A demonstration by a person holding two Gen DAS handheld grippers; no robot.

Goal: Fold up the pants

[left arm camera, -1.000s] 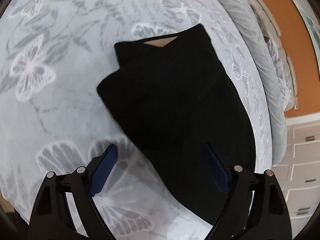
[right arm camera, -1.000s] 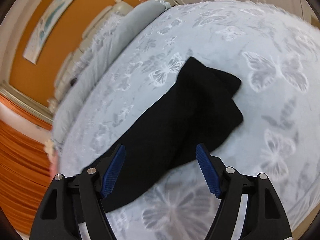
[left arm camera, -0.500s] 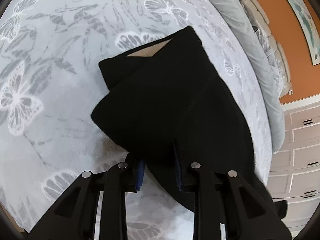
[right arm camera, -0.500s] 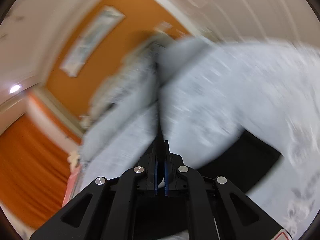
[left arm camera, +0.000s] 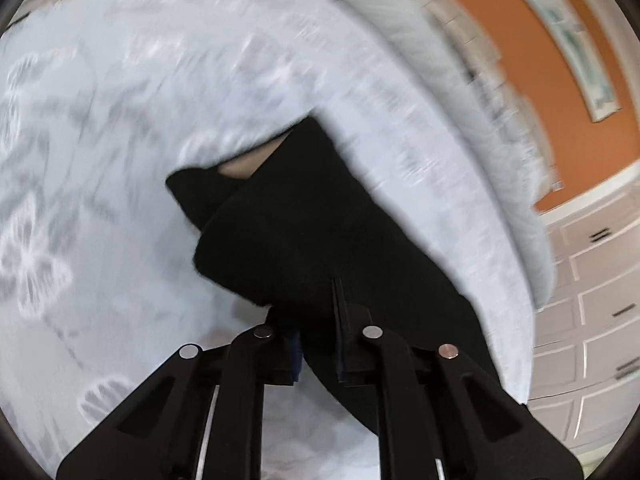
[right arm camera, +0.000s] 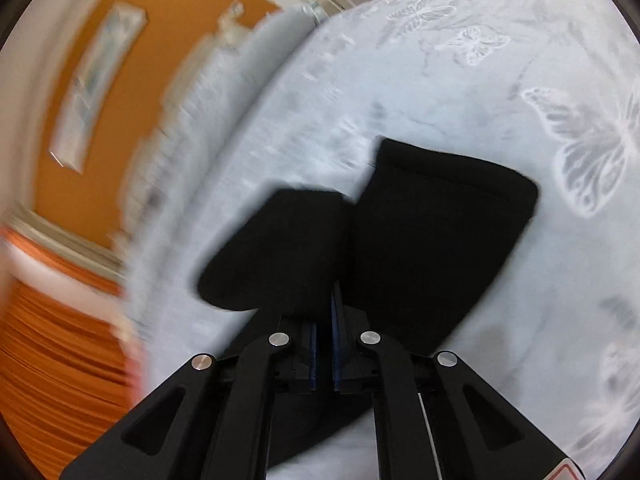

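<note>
The black pants (left arm camera: 320, 232) lie partly folded on the pale butterfly-print bedspread (left arm camera: 100, 120). My left gripper (left arm camera: 318, 328) is shut on a thick edge of the pants, with the black cloth bunched between its fingers. In the right wrist view the pants (right arm camera: 440, 232) show as two black lobes. My right gripper (right arm camera: 324, 320) is shut on the pants' edge and holds the nearer lobe lifted off the bed. Both views are blurred by motion.
A grey rolled duvet (left arm camera: 440, 80) runs along the bed's far side below an orange wall with a framed picture (left arm camera: 572, 28). White drawers (left arm camera: 592, 300) stand to the right. Orange curtains (right arm camera: 52, 340) hang at the left in the right wrist view.
Both grippers went from open above the pants to shut on the cloth. The right gripper has lifted its end and carried it over towards the folded part.
</note>
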